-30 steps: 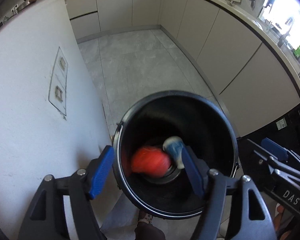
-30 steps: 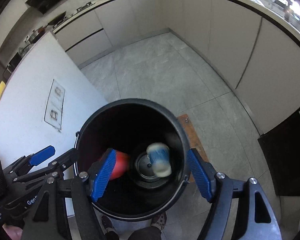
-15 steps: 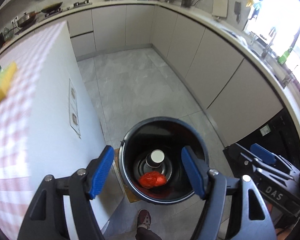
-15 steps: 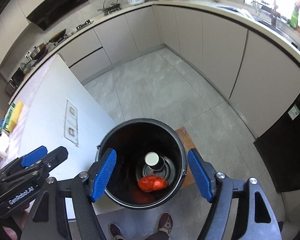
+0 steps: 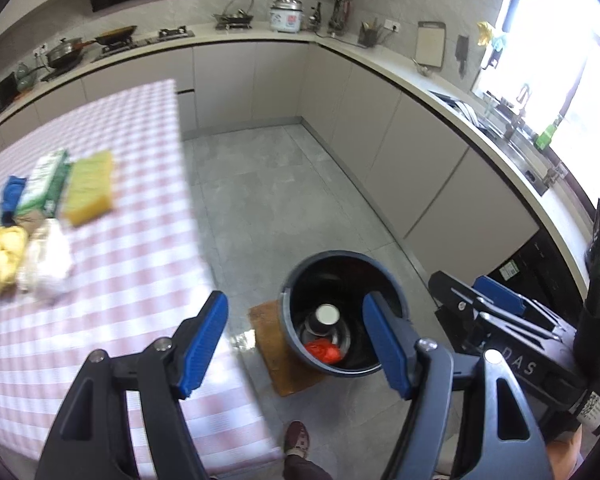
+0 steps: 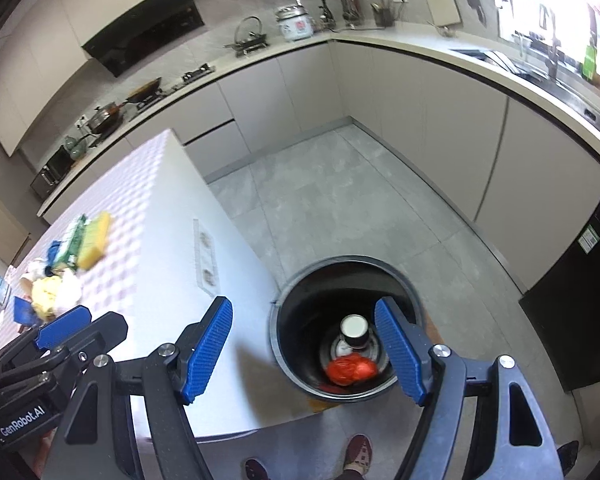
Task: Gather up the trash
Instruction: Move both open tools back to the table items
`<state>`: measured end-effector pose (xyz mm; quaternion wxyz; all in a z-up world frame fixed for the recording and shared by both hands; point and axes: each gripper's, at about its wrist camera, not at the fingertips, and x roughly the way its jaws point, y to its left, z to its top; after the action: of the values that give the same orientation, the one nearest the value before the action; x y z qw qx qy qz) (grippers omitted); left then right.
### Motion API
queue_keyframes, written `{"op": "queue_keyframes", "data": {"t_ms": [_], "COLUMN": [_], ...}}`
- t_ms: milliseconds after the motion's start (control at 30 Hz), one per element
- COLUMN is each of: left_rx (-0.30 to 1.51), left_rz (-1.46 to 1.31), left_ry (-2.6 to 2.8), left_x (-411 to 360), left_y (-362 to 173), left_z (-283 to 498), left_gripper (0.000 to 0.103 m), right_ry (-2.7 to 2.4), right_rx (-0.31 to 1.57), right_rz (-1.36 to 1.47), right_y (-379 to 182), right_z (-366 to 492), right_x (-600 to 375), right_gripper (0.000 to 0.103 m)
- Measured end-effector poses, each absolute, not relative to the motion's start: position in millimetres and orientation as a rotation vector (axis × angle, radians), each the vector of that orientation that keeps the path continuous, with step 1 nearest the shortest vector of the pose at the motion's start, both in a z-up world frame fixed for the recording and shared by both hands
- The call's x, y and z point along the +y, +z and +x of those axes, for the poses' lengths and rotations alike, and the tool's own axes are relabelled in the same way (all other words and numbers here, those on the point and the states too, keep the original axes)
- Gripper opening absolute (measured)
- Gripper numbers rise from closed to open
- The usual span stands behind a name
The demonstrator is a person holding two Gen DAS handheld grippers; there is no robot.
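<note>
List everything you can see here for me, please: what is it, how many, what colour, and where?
Trash bin: one, black, on the floor beside the table.
Crumpled wrapper: one, red, inside the bin.
Cup: one, dark with white inside, in the bin.
Mat: one, brown, under the bin.
Table: one, pink-and-white checked cloth, left.
Sponge: one, yellow, on the table.
Carton: one, green and white, beside the sponge.
Rice cooker: one, white, on the back counter.
Shoes: two, dark red, on the floor.
Left gripper: blue pads, open, empty.
Right gripper: blue pads, open, empty.
</note>
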<state>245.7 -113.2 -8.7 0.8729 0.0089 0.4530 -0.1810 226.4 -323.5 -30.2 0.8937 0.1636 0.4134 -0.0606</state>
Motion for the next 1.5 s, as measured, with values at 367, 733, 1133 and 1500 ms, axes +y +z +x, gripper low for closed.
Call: {"op": "queue_keyframes", "data": {"t_ms": [367,733,1133,1500], "left_rx": [0.897,0.884,0.88,0.856], "left_rz": [-0.007,-0.056,-0.105,-0.185], "left_ry": [-0.241,-0.108,0.027,0.209], "left_x": [0.5,106.7,200.6,222.2], "left_y": [3.9,-4.8,-11.4,-11.3], "left_z": [243.7,247.2,253.1,248.4], "left_gripper": [0.074,0.076,0.077,0.079], "right_ry": [0.015,0.139,0.203,0.343], "right_rx": [0.817,0.809,0.831,0.852], "right_rz": [0.286,0.217,0.195,0.123], "right_y": [-5.6,-2.7,-11.6,-13.4], "right_z": [245.1,271.5,284.8,307.8], "right_x": [-192.8,-79.2,-10.5,-5.1], "right_gripper": [0.076,0.076,0.077,0.08]}}
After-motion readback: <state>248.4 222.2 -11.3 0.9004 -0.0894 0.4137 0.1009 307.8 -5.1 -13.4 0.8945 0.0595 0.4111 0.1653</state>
